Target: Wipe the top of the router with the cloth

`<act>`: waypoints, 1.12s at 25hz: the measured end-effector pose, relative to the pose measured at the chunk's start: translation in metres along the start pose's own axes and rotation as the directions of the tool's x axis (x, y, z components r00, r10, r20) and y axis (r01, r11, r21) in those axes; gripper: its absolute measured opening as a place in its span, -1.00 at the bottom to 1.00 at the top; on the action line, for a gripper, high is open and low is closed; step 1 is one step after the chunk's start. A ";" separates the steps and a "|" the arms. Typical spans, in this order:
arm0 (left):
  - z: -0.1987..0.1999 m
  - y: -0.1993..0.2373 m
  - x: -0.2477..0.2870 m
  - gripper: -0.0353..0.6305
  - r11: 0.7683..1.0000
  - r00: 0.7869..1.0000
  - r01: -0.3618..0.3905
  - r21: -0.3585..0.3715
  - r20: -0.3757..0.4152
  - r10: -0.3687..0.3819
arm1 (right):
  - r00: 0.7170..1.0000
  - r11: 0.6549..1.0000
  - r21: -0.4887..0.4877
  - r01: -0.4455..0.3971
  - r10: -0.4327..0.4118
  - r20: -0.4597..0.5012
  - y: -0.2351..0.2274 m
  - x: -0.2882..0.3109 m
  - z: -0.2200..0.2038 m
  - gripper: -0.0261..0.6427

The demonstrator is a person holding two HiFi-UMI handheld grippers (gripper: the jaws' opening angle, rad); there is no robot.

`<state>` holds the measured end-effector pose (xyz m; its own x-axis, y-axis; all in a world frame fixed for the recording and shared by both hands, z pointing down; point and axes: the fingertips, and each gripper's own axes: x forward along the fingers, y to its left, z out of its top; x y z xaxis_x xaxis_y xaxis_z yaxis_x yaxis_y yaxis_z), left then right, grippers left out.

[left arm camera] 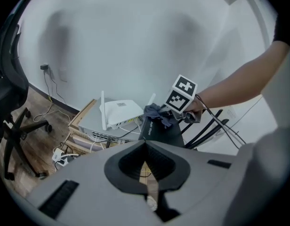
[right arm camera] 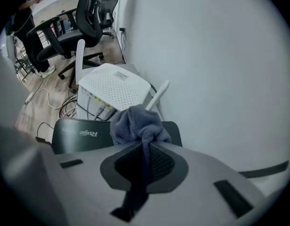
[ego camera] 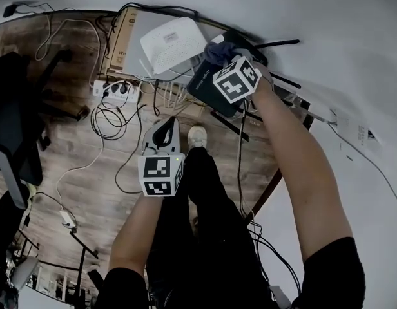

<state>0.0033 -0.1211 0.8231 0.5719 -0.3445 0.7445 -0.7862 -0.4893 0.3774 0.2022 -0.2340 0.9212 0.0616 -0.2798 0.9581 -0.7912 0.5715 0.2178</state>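
Right gripper view: right gripper (right arm camera: 146, 147) pinches cloth (right arm camera: 135, 124) on router (right arm camera: 84, 133); left gripper (left arm camera: 146, 144) fingers closed, empty; unheld router may slide.

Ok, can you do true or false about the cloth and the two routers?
The right gripper holds the cloth. True.
The cloth is over the white router. False: it is over the black router.
The left gripper grips a cable. False: its fingers are shut on nothing.
The white router sits on a grey box. True.
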 end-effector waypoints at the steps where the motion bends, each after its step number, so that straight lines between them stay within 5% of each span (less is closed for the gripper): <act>1: 0.004 0.001 0.003 -0.91 1.000 1.000 0.001 0.002 0.001 -0.001 | 1.000 1.000 -0.008 0.008 -0.008 0.000 -0.005 0.002 0.001 -0.90; 15: 0.016 0.009 0.031 -0.91 1.000 0.999 0.010 -0.020 -0.035 -0.010 | 0.996 0.992 -0.110 0.070 -0.075 -0.046 -0.056 0.023 0.000 -0.91; 28: 0.015 0.002 0.033 -0.91 1.000 0.999 0.012 -0.021 -0.032 -0.013 | 0.996 0.997 -0.051 0.060 -0.063 -0.057 -0.057 0.020 -0.012 -0.91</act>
<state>0.0242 -0.1450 0.8399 0.5742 -0.3119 0.7569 -0.7838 -0.4764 0.3983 0.2559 -0.2623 0.9300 0.1457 -0.2710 0.9515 -0.7540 0.5923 0.2841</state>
